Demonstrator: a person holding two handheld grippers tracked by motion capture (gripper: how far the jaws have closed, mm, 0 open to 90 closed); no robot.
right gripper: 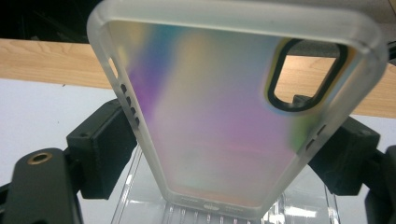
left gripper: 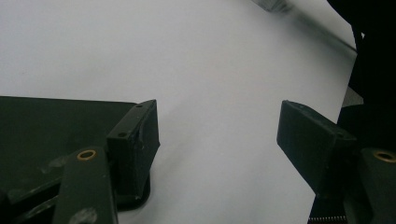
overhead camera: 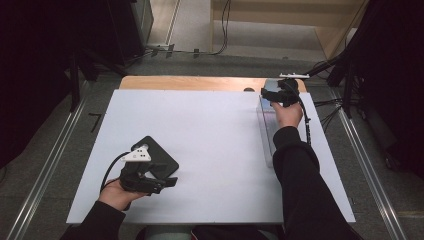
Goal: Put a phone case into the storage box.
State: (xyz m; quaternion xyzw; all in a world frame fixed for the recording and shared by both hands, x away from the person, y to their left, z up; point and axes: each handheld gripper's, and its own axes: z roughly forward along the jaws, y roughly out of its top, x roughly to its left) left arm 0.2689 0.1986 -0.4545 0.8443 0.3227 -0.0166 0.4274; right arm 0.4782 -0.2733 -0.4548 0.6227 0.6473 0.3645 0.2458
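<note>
White table: black pad, clear tray

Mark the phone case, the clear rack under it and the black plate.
phone case (right gripper: 224, 121), right gripper view, middle of its iridescent back.
clear rack (right gripper: 308, 212), right gripper view, ribbed right part.
black plate (overhead camera: 161, 156), high view, bare top face.

Phone case: frosted translucent plastic, smooth, iridescent pink-purple sheen, matt rim. Clear tray: glossy ribbed transparent plastic. Worktop: matt white sheet over pale grained wood. Black pad: matt, smooth. Right gripper: matt black plastic, brass-coloured inserts.
</note>
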